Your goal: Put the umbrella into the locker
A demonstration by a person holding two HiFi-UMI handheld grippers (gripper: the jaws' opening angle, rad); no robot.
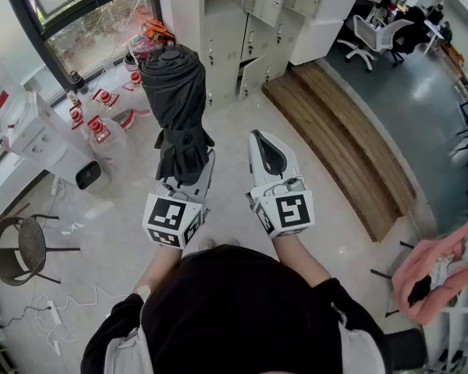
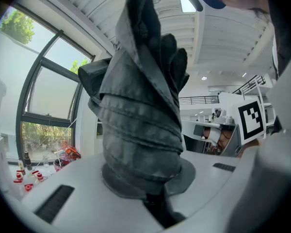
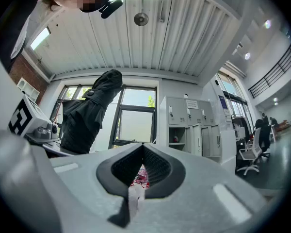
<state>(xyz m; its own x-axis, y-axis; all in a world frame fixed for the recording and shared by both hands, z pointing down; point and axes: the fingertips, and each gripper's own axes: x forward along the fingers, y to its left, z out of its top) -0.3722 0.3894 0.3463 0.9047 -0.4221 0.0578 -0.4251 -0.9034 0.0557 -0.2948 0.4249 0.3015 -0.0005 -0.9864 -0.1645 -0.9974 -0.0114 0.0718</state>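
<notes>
A folded black umbrella (image 1: 175, 92) stands upright in my left gripper (image 1: 186, 174), which is shut on its lower end. In the left gripper view the umbrella's dark folds (image 2: 140, 106) fill the middle, and the stem is clamped where the left gripper (image 2: 157, 205) closes. My right gripper (image 1: 259, 139) is held beside it to the right, shut, with nothing between its pads. From the right gripper (image 3: 141, 152) the umbrella (image 3: 87, 115) shows at the left. The white lockers (image 1: 242, 37) stand ahead across the floor; one compartment (image 3: 177, 135) is open.
A long wooden platform (image 1: 351, 139) runs along the right. A black round stool (image 1: 23, 248) and a white machine (image 1: 47, 142) are at the left, with red-capped bottles (image 1: 93, 119) by the window. A pink garment (image 1: 437, 271) lies at the right; office chairs (image 1: 374, 33) stand far right.
</notes>
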